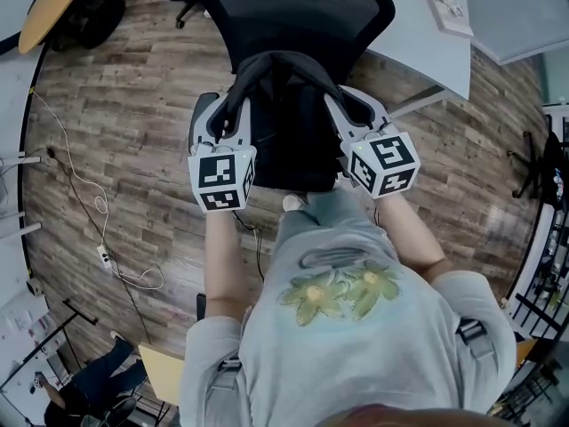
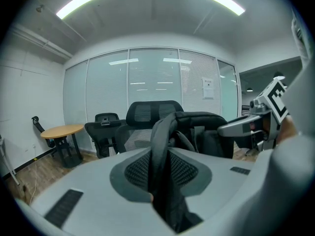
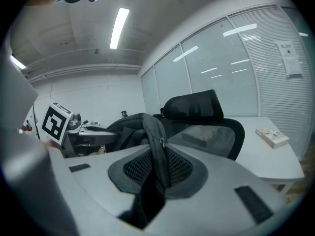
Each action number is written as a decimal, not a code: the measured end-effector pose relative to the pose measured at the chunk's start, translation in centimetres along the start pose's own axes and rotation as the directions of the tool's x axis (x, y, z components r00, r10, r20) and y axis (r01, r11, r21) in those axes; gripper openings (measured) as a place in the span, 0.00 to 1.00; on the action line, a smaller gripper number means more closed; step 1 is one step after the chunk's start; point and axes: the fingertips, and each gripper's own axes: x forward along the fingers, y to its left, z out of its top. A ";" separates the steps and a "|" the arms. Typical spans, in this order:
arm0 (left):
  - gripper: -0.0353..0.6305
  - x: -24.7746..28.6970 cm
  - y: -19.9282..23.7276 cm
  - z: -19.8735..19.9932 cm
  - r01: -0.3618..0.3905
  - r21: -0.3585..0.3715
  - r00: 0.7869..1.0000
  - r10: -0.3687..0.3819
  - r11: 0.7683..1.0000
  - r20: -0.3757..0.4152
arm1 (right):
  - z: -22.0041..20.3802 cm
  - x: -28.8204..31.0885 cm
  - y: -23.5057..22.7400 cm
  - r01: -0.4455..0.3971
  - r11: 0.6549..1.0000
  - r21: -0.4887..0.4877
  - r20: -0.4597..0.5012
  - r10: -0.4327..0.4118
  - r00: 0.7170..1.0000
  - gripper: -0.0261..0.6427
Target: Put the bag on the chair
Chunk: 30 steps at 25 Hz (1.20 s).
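Note:
A black backpack (image 1: 293, 140) hangs between my two grippers, just in front of the back of a black mesh office chair (image 1: 302, 7). My left gripper (image 1: 222, 132) is shut on the bag's left strap (image 2: 160, 166). My right gripper (image 1: 354, 114) is shut on the right strap (image 3: 157, 151). Each strap runs up out of the closed jaws to the bag's top. The chair's headrest (image 2: 152, 113) shows behind the bag, and again in the right gripper view as the chair (image 3: 192, 107). The bag hides the seat, so I cannot tell whether it rests on it.
A white desk (image 1: 427, 43) with a book (image 1: 444, 7) stands behind the chair on the right. A round wooden table (image 1: 49, 7) and a second black chair (image 2: 106, 124) are at the left. Cables (image 1: 80, 194) lie on the wood floor. Someone stands at lower left (image 1: 89, 390).

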 end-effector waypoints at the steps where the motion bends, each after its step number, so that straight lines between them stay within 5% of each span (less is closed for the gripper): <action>1: 0.20 0.5 0.1 0.1 0.003 0.001 1.000 -0.003 1.000 -0.001 | 0.1 0.3 -0.4 0.001 1.000 0.003 -0.001 -0.001 1.000 0.15; 17: 0.21 7.8 1.3 2.4 0.012 0.023 1.000 -0.012 1.000 -0.006 | 1.7 4.6 -5.5 0.042 0.999 0.011 0.015 -0.043 0.999 0.15; 30: 0.21 12.0 -0.3 -3.3 0.013 -0.022 0.991 -0.015 1.000 -0.133 | -4.9 6.6 -9.2 0.044 0.995 0.089 -0.166 -0.029 0.986 0.16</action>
